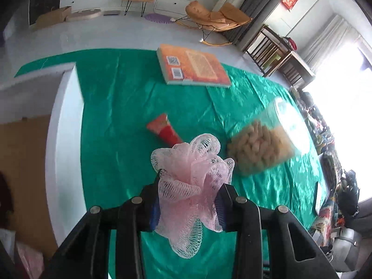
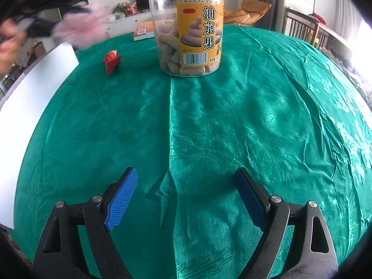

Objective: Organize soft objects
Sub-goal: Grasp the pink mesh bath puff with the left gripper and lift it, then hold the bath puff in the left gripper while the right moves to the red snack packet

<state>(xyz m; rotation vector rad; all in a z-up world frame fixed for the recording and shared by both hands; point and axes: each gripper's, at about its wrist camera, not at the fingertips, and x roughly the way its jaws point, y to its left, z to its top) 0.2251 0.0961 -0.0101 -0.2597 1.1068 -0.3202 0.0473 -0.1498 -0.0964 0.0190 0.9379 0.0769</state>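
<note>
A pink mesh bath pouf (image 1: 193, 181) hangs above the green tablecloth (image 1: 121, 107), pinched between the blue pads of my left gripper (image 1: 191, 186), which is shut on it. The right wrist view shows that pouf (image 2: 79, 26) as a pink blur at the upper left, carried by a person's hand (image 2: 9, 46). My right gripper (image 2: 187, 193) hovers low over the cloth (image 2: 209, 127) near the front, open, with nothing between its blue pads (image 2: 122, 200).
A clear jar of fried snacks (image 2: 188, 25) stands mid-table; in the left wrist view the jar (image 1: 267, 139) is right of the pouf. A red tube (image 1: 164, 130) lies beside it. An orange book (image 1: 193, 65) rests farther back. A white box (image 1: 62, 139) borders the cloth's left.
</note>
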